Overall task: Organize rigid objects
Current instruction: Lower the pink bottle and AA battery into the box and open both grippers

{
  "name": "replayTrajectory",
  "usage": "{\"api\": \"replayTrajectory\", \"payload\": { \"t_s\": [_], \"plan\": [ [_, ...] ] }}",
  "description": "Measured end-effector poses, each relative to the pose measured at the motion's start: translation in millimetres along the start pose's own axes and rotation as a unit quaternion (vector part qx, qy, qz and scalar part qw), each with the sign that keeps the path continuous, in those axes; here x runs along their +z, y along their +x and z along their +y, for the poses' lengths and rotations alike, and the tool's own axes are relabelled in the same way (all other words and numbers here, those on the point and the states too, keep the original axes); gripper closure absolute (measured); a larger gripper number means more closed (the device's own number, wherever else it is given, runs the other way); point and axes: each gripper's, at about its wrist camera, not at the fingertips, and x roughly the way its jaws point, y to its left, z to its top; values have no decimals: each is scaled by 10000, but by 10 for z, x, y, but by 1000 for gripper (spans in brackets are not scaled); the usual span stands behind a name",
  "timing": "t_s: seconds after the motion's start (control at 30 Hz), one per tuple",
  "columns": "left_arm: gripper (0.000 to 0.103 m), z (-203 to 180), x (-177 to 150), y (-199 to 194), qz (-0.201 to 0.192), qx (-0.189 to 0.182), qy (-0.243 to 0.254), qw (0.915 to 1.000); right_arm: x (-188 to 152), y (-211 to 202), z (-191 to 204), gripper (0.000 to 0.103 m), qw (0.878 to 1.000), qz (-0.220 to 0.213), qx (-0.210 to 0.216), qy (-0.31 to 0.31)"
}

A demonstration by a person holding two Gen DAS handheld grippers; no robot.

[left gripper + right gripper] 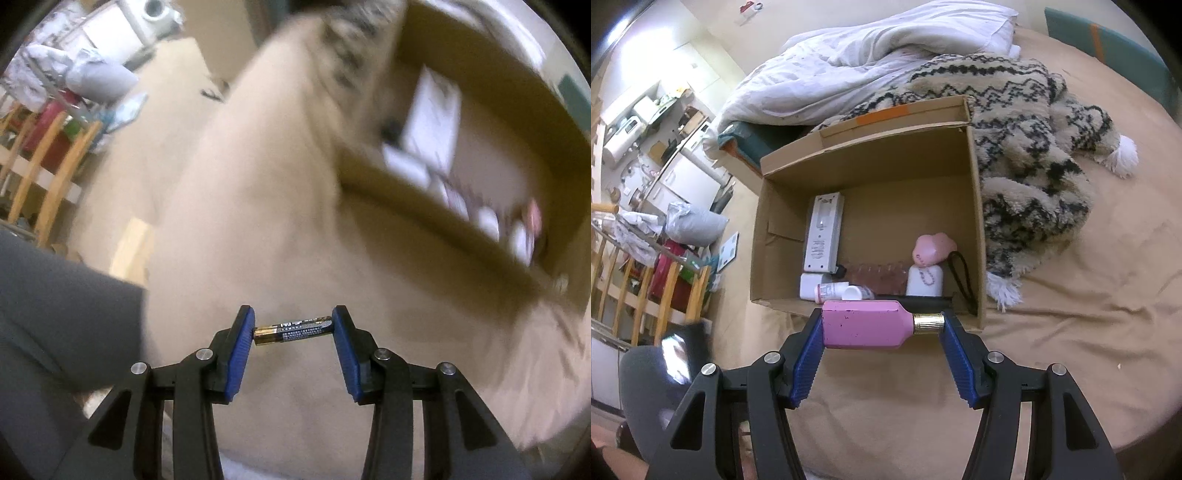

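Left gripper (293,330) held a small battery (293,329) lengthwise, one blue pad on each end, above the tan bedsheet (240,221). Its camera was badly blurred; the cardboard box (424,199) showed only as a smear at upper right, its contents unreadable.

From the right wrist the picture was sharp. Right gripper (882,325) was clamped end to end on a pink bottle (864,325) with a gold cap (928,323), just in front of the box's (871,170) near wall. Inside lay a white remote (823,232), pale bottles and a pink item. A patterned blanket (1027,147) lay touching the box's right side.
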Motion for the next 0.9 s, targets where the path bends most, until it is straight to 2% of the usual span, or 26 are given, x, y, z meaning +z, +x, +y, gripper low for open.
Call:
{"api": "replayTrajectory", "payload": {
  "t_s": [0.13,0.3,0.47,0.6,0.77,0.83,0.9],
  "plan": [
    [63,335,466,-287,-456,-2,-294,9985,47,-27,-83,38,9998,-74,-78,140],
    [63,486,917,-636,-964,-102,-383,9945,114,12,-146,38,9994,-81,-224,248],
    [63,263,1179,-972,-1516,-281,-183,9879,215,66,-112,38,9991,-175,-370,132],
    [63,-44,1265,-1061,-1885,-362,340,9808,324,66,-87,38,9986,-369,-365,76],
    [63,-502,1247,-974,-1932,-607,1055,9736,522,174,-52,38,9978,-476,-459,-72],
    [63,-692,1215,-892,-1831,-822,1320,9707,575,248,-40,38,9978,-448,-478,-93],
    [63,-836,1211,-775,-1720,-881,1488,9698,608,347,-32,38,9983,-362,-437,-93]
  ]
}}
